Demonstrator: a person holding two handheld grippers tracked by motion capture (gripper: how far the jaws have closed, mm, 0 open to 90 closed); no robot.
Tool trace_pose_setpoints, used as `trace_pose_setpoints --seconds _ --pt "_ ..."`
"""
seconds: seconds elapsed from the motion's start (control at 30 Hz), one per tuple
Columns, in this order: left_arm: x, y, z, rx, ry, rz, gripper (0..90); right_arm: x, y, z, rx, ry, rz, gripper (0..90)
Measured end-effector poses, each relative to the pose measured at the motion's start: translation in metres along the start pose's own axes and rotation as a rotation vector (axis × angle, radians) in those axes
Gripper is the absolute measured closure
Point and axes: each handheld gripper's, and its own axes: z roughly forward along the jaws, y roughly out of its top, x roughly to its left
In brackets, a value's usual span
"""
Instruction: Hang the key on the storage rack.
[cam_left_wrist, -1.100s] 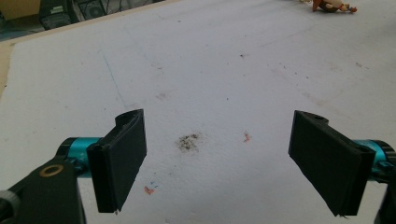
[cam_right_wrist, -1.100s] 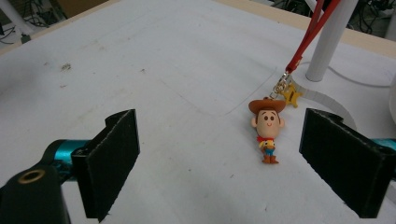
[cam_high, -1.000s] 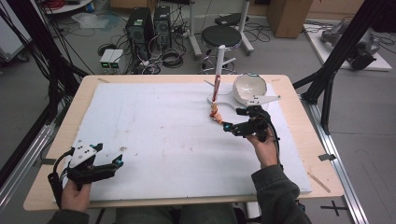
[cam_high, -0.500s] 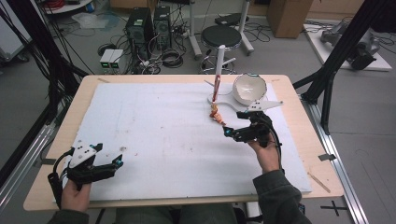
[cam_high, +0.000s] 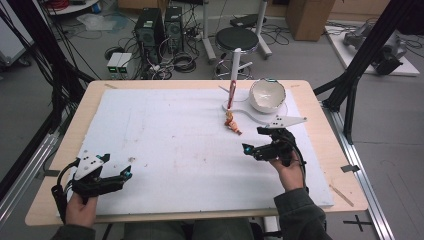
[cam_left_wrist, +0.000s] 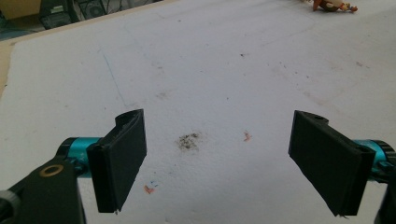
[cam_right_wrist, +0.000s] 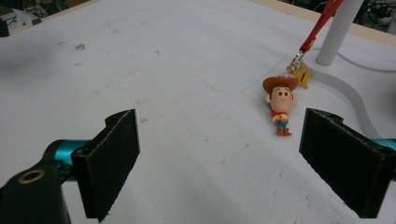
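The cowboy figure (cam_right_wrist: 280, 105) lies flat on the white mat (cam_high: 165, 135), at the far right of the table, just near of the white post (cam_high: 234, 75) it hangs from by a red strap (cam_right_wrist: 318, 25). A small yellow star charm (cam_right_wrist: 304, 76) sits at the clip above its hat. Nothing grips the figure, so the handling of it looks barely begun, or else just finished with it laid down; the pictures alone do not settle which. The white bowl (cam_high: 267, 95) stands to the right of the post, apart from the figure.

Your right gripper (cam_high: 252, 149) hovers near of the figure, a little to its right, pointing left across the mat. Its jaws stand wide and hold nothing, and the figure lies beyond them, toward the right-hand pad, not between them.

Your left gripper (cam_high: 124, 175) rests at the near left corner of the mat, well apart from the figure. Its jaws also stand wide, with bare stained mat between them.
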Motion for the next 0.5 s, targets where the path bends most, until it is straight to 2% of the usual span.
trace_pose_setpoints --seconds 0.17,0.5 --pt "0.000 0.000 0.000 0.002 -0.001 0.003 19.7 0.001 -0.007 -0.002 0.005 0.006 0.011 11.2" --pt "0.000 0.000 0.000 0.007 -0.004 0.007 19.7 0.003 -0.014 -0.008 0.000 -0.002 0.004 11.2"
